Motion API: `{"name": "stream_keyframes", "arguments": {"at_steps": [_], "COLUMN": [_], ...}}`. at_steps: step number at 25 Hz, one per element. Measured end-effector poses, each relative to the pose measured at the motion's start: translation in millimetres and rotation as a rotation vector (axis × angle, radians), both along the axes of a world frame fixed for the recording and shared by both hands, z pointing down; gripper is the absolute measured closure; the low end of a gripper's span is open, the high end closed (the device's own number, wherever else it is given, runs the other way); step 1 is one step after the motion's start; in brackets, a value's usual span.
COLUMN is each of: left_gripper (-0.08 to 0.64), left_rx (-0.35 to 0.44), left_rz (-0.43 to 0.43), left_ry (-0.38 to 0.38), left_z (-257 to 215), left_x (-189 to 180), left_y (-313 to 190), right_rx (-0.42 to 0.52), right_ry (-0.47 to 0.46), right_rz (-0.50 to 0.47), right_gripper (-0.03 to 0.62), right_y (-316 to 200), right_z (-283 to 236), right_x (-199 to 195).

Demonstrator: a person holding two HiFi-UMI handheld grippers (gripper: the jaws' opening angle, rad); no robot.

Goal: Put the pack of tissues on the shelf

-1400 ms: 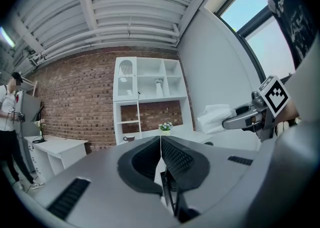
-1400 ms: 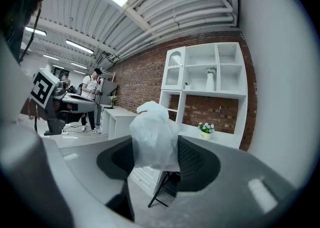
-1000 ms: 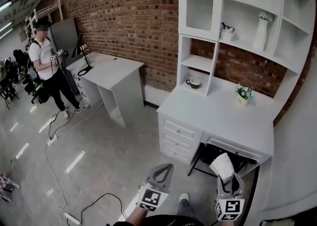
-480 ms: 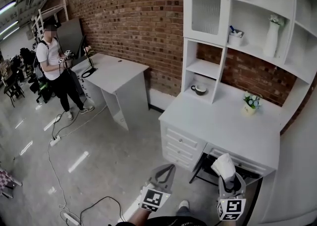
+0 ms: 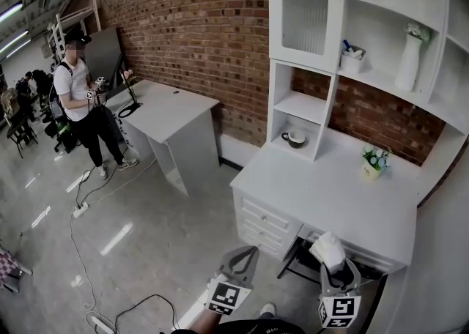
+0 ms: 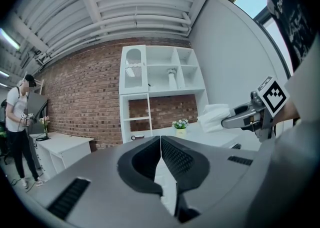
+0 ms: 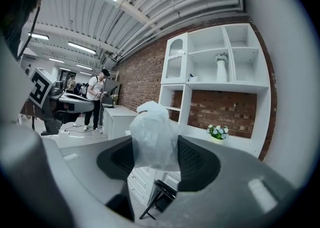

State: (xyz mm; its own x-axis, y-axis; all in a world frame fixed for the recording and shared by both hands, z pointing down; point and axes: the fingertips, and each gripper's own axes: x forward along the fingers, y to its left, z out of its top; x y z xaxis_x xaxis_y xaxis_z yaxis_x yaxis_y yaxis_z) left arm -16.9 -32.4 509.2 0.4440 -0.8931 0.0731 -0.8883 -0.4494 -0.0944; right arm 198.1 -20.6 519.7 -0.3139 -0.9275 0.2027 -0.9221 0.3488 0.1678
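The pack of tissues point(image 5: 327, 247) is white and soft, and my right gripper point(image 5: 337, 265) is shut on it, low at the right of the head view. In the right gripper view the pack point(image 7: 152, 134) fills the gap between the jaws and sticks up above them. My left gripper point(image 5: 245, 252) is beside it at the left, shut and empty; its jaws point(image 6: 160, 140) meet in its own view. The white shelf unit point(image 5: 308, 105) stands on a white desk point(image 5: 330, 186) ahead, against the brick wall. From the left gripper view, the right gripper point(image 6: 245, 117) and pack point(image 6: 214, 117) show.
On the shelves are a cup point(image 5: 293, 137), a small container point(image 5: 352, 58) and a white vase point(image 5: 409, 48); a flower pot point(image 5: 374, 160) sits on the desktop. A black chair point(image 7: 160, 197) is under the desk. A second white desk point(image 5: 172, 109), a person point(image 5: 82, 102) and floor cables point(image 5: 110, 318) are at the left.
The desk and shelf unit have drawn a little nearer and shifted in the head view. Both grippers keep their pose, the pack still in the right one.
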Motion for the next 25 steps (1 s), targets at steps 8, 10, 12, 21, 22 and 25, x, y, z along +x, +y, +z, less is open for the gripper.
{"name": "stream_keyframes", "arguments": {"at_steps": [8, 10, 12, 21, 22, 25], "left_gripper": [0.549, 0.549, 0.549, 0.549, 0.549, 0.549], "left_rx": [-0.007, -0.004, -0.002, -0.005, -0.008, -0.016], "left_rz": [-0.009, -0.010, -0.013, -0.055, -0.058, -0.065], "left_ry": [0.010, 0.012, 0.015, 0.012, 0.012, 0.009], "left_z": [5, 5, 5, 12, 12, 14], "left_x": [21, 27, 33, 47, 48, 52], "left_y": [-36, -46, -55, -82, -83, -86], "right_rx": [0.006, 0.005, 0.000, -0.011, -0.010, -0.013], "right_ry": [0.007, 0.005, 0.002, 0.004, 0.002, -0.005], "right_rz": [-0.032, -0.044, -0.058, -0.128, -0.131, -0.136], "right_gripper": [0.376, 0.376, 0.376, 0.376, 0.376, 0.376], "right_y": [-42, -53, -63, -98, -100, -105], "right_z": [-2, -1, 0, 10, 9, 8], "right_x": [11, 14, 15, 18, 19, 22]}}
